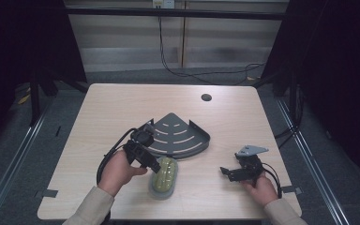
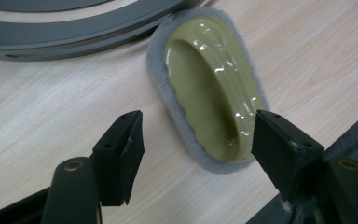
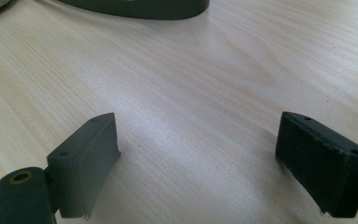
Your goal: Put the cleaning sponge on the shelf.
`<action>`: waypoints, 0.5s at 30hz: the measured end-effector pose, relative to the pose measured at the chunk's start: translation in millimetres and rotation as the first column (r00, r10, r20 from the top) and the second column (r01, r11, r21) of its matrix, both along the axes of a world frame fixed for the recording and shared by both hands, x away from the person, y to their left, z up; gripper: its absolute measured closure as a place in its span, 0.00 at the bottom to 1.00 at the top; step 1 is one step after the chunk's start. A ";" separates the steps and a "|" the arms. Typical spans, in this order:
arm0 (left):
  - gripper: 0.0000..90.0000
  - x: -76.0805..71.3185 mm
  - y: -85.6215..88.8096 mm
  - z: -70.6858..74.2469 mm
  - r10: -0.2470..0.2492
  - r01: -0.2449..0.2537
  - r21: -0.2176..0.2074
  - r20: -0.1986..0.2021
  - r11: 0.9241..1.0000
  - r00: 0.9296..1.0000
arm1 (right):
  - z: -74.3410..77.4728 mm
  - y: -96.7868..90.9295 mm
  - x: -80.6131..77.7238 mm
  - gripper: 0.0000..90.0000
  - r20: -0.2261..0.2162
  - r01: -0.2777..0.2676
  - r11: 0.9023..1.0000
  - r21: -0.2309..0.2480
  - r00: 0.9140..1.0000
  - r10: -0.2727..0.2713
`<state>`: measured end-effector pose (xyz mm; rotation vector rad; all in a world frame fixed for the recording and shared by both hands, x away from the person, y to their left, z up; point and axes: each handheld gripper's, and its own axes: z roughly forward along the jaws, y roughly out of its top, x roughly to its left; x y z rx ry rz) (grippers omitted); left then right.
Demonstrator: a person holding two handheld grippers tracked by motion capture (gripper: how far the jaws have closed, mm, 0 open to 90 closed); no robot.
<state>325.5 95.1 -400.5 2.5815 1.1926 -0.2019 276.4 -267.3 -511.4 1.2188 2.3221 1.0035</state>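
Left gripper (image 1: pixel 153 165) hangs just over the near end of the scrubbing pad (image 1: pixel 164 173), which lies flat on the worktop (image 1: pixel 112 108), its far end just beside the front edge of the corner rack (image 1: pixel 180 136); whether they touch is hard to tell. From the high view the gripper body and the hand (image 1: pixel 118 171) cover the pad's left edge. In the left gripper view (image 2: pixel 198 140) the jaws stand partly open, one on each side of the pad's near end, with a clear gap on the left; the right jaw overlaps the pad's rim in the picture, and contact there cannot be made out. Nothing gripped. The pad (image 2: pixel 209 88) shows an olive glossy handle on a grey felt base. The rack (image 2: pixel 74 28) is cut off by the top edge.

Right gripper (image 1: pixel 229 172) rests low near the worktop's right front, well apart from the pad, its hand (image 1: pixel 261 187) partly off the bottom edge. In the right gripper view (image 3: pixel 198 163) the jaws stand wide, bare wood between them. The rack's wall (image 3: pixel 144 7) is clipped at the top; a grey blurred scrap at the top-left corner cannot be identified.
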 end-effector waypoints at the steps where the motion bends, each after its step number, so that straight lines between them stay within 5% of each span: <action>1: 0.38 0.2 -2.0 0.0 -0.007 0.007 -0.001 -0.002 1.000 1.000 | 0.0 0.0 0.0 0.14 -0.001 0.001 1.000 0.000 1.000 -0.001; 15: 0.41 1.9 -26.1 -7.2 -0.027 0.029 0.027 -0.051 0.999 0.998 | 0.0 0.1 0.0 0.14 0.000 0.001 1.000 0.000 1.000 -0.001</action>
